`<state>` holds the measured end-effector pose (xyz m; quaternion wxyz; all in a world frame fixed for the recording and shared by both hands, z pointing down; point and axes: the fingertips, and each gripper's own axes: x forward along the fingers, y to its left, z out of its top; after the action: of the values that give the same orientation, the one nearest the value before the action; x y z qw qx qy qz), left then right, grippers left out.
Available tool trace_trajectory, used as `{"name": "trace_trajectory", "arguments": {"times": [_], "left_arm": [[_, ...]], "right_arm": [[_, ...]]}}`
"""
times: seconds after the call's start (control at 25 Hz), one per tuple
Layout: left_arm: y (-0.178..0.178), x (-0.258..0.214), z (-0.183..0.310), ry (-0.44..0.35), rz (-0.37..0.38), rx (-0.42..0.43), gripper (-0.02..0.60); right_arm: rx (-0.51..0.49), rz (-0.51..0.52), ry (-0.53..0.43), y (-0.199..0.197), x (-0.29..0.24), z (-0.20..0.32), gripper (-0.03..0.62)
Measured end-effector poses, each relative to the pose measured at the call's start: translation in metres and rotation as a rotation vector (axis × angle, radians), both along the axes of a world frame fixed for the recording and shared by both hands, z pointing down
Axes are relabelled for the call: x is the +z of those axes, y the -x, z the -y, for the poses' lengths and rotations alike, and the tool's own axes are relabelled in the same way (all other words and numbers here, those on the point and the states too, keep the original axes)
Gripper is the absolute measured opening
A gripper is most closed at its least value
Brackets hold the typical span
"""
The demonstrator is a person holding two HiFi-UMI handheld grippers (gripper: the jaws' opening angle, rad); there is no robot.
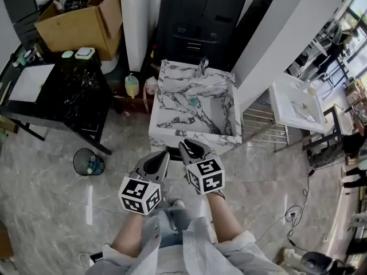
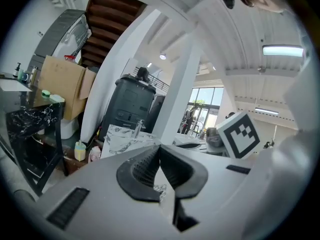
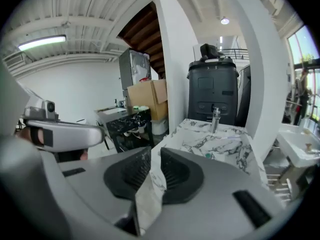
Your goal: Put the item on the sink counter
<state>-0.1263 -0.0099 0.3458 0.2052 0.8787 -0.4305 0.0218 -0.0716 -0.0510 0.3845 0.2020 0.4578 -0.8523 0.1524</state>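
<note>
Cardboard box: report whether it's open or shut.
Open: the box has its flaps standing up, which leaves its top uncovered in the head view.

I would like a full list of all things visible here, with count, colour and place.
sink counter: one, white marble with grey veins, centre
faucet: one, silver, its back edge
table: one, black marble, left
cardboard box: one, brown, beyond the table
yellow bottle: one, floor between table and sink counter
pink bottle: one, beside it
bin: one, black, floor, near left
cabinet: one, black, behind the sink counter
second sink: one, white, right
left gripper: one, grey, jaws together, empty
right gripper: one, grey, jaws slightly apart, empty
</note>
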Motion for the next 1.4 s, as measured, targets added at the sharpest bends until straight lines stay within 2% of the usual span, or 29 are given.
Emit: {"name": "trace_trajectory", "arguments": {"times": [0.2, 0.36, 0.56, 0.92, 1.16, 1.4], "left_arm": [[-0.008, -0.031, -0.001, -0.044, -0.041, 0.026, 0.017], [-0.018, -0.057, -0.008, -0.083, -0.088, 0.045, 0.017], [-0.028, -0.085, -0.019, -0.126, -0.135, 0.05, 0.017], [-0.049, -0.116, -0.029, -0.225, -0.099, 0.081, 0.017], [-0.055, -0.122, -0.032, -0.248, -0.074, 0.093, 0.017], [-0.052, -0.118, -0.029, -0.236, -0.077, 0.079, 0.017]], "right_arm": [[-0.004, 0.126, -0.032, -0.004, -0.041, -0.01, 0.052], [-0.013, 0.155, -0.108, -0.013, -0.076, -0.024, 0.052], [-0.074, 0.226, -0.159, -0.017, -0.114, -0.046, 0.052], [-0.129, 0.276, -0.254, -0.026, -0.153, -0.066, 0.012], [-0.15, 0.325, -0.251, -0.028, -0.16, -0.069, 0.01], [-0.15, 0.321, -0.246, -0.029, -0.157, -0.065, 0.009]]}}
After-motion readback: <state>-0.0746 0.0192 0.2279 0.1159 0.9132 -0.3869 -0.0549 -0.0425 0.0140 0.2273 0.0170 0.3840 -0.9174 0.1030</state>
